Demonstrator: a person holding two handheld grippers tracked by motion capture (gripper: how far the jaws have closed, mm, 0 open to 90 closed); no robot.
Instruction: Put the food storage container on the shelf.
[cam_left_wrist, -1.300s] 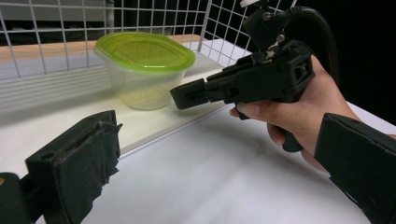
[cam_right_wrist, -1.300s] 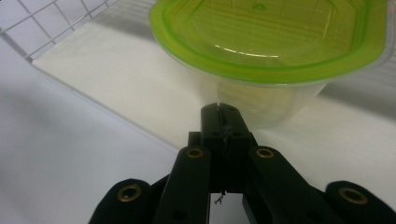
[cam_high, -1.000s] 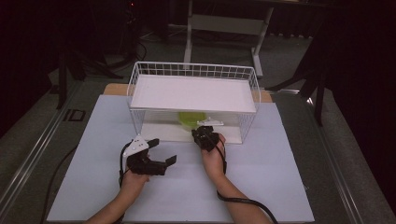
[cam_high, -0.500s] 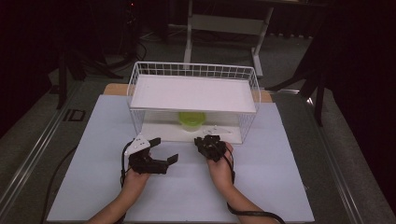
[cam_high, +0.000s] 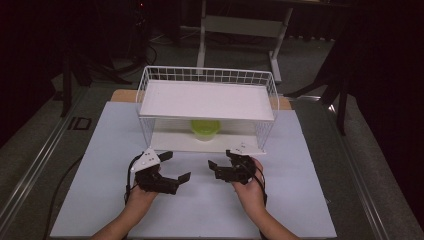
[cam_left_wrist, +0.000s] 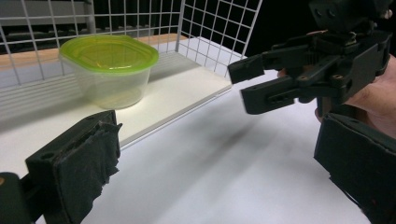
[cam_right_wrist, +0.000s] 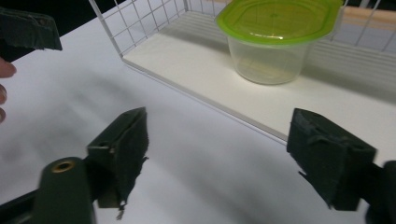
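I have both grippers low over the white table (cam_high: 300, 200), in front of the wire rack (cam_high: 207, 102). My left gripper (cam_high: 175, 167) has its jaws spread wide and holds nothing. My right gripper (cam_high: 220, 167) is wide open too, and empty. The tub (cam_high: 205, 129) with its green lid (cam_left_wrist: 109, 51) sits on the rack's lower shelf (cam_right_wrist: 196, 60), well clear of both.

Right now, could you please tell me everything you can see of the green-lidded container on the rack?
The container is a small tub of clear, plastic-looking material with a yellow-green lid pressed on top; the lid is rounded and overhangs the walls. It looks empty. It stands upright on the lower white shelf of the wire rack, under the upper shelf and near the middle. Nothing else touches it; both claws are open and well short of it.
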